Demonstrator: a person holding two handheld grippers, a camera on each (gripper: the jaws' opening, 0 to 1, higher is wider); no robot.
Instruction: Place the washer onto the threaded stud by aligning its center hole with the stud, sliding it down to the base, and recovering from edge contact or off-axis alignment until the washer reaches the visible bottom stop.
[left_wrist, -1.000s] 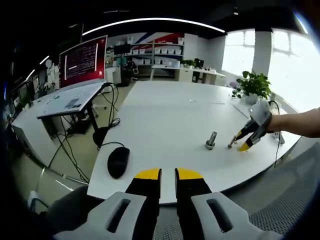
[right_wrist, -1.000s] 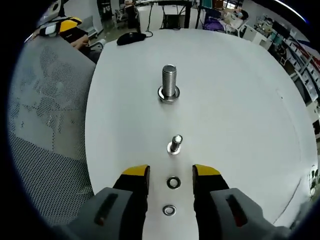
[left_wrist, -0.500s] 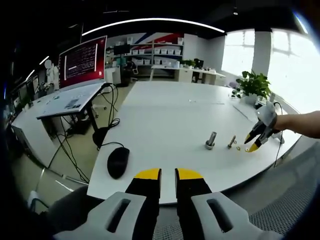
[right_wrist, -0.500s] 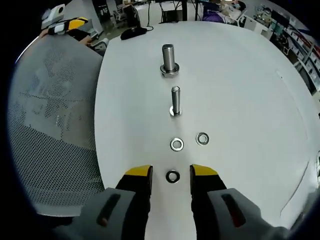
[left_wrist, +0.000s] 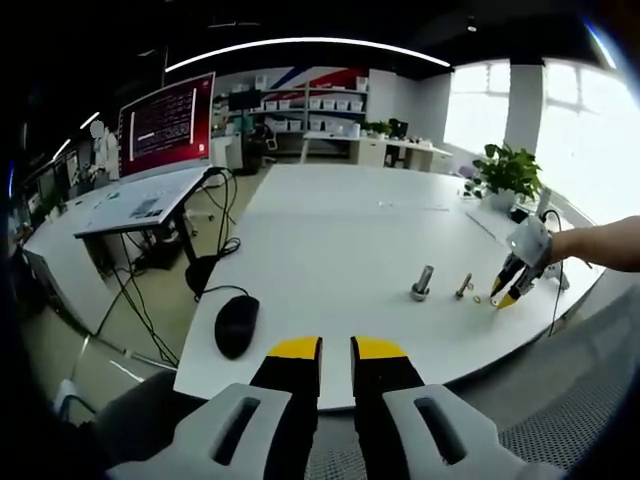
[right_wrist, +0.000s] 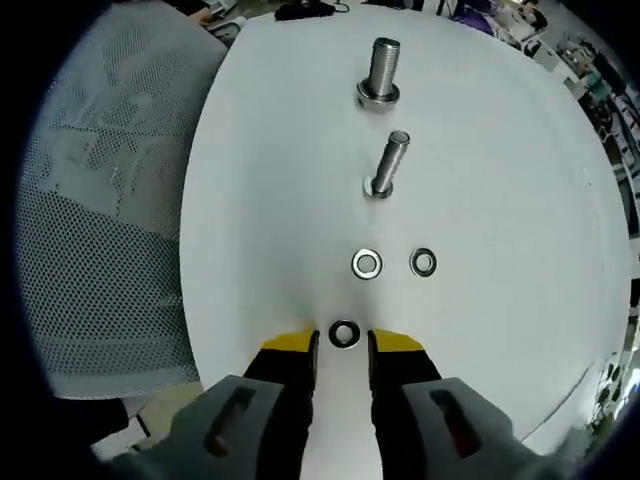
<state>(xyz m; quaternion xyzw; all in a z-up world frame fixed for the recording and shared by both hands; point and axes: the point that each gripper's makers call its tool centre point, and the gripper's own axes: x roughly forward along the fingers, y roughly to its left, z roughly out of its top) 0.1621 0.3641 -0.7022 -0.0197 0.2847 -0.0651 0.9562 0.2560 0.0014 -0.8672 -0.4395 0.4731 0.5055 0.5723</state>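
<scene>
Two threaded studs stand upright on the white table (right_wrist: 500, 150): a thick one (right_wrist: 379, 72) farther off and a thinner one (right_wrist: 387, 165) nearer. Three washers lie flat: two side by side (right_wrist: 367, 264) (right_wrist: 423, 262), and a third washer (right_wrist: 344, 334) between the yellow tips of my right gripper (right_wrist: 343, 342). Its jaws stand a little apart on either side of that washer, low at the table. In the left gripper view, both studs (left_wrist: 423, 282) (left_wrist: 464, 285) and the right gripper (left_wrist: 508, 287) are at the far right. My left gripper (left_wrist: 336, 348) hovers off the table edge, jaws nearly together, empty.
A grey mesh chair (right_wrist: 100, 200) sits along the table's left edge in the right gripper view. A black mouse (left_wrist: 236, 323) with its cable lies near the table corner. A potted plant (left_wrist: 505, 170) stands at the far right, and a desk with a red screen (left_wrist: 165, 125) at the left.
The right gripper has drawn back from the studs and dropped to the nearest washer, its jaws narrowing around it. The left gripper has not moved.
</scene>
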